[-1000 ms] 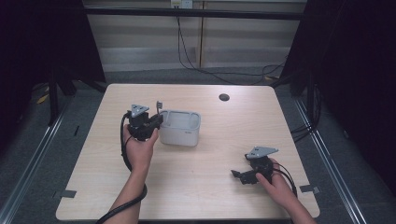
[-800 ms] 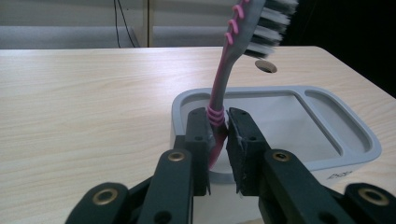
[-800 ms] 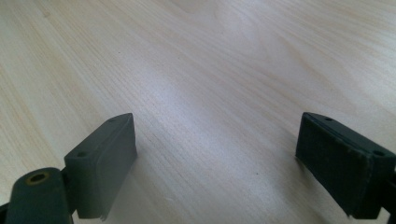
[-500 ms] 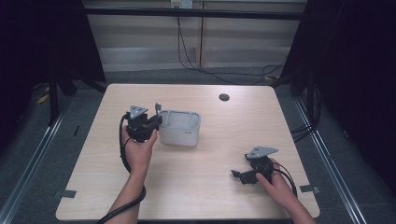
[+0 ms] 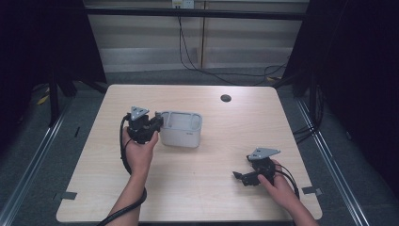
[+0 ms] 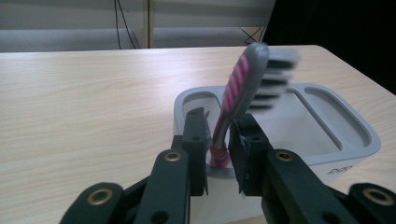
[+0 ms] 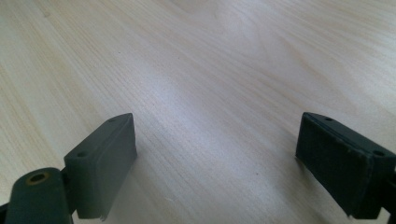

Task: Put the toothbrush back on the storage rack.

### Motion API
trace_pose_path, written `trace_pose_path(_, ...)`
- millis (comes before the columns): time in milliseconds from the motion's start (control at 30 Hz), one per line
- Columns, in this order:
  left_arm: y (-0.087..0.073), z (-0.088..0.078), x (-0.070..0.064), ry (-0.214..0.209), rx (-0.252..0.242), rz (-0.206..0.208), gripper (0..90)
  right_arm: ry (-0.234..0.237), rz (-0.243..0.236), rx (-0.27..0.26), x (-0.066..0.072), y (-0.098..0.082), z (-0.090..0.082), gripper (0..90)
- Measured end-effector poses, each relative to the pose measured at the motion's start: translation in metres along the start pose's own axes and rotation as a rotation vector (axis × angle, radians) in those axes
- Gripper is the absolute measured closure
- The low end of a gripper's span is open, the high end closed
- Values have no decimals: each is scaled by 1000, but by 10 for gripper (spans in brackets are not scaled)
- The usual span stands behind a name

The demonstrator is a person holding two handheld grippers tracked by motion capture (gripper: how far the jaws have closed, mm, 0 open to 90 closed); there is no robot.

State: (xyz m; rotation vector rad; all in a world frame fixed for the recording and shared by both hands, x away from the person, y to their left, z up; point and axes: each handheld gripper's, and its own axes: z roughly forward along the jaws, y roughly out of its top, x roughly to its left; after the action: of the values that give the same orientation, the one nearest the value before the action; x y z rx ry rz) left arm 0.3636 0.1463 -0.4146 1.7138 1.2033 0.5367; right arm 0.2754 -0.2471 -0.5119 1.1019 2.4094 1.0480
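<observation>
A pale wood-grain table (image 5: 197,188) with rounded corners stands before grey wall panels and trailing black cables, a small dark round grommet (image 5: 226,98) set near its far edge. At the left of the high view, the left gripper (image 5: 157,121) sits against the near-left end of a grey, rounded-rectangular plastic holder (image 5: 183,134) with recessed compartments. In the left gripper view, its two black jaws stand narrowly apart around the slim handle of a toothbrush (image 6: 240,88), grey with pink stripes, which rises tilted from a small round slot at the holder's corner, its bristled head blurred; whether the pads actually press the handle cannot be told, though the gap is barely wider than the handle. The right gripper (image 5: 238,176), topped by a grey three-cornered plate, rests low over the bare table near the front right, well apart from the holder. In the right gripper view, its blocky matte jaws gape wide, with bare wood between them.
</observation>
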Motion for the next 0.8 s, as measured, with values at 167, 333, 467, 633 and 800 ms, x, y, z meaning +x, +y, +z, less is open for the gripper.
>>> trace_pose_path(167,1,-1,1,1,-3,6,758,1,-1,0,0,0,0,116)
trace_pose_path(333,1,-2,1,-7,-7,1,725,1,-1,-1,0,0,0,115)
trace_pose_path(467,1,-3,2,-7,-11,2,686,0,-2,-1,0,0,0,115)
trace_pose_path(633,1,-4,4,-17,-9,5,641,1,-2,0,0,0,0,115)
trace_pose_path(800,0,-4,6,-30,-1,-1,591,0,0,-1,0,0,0,115)
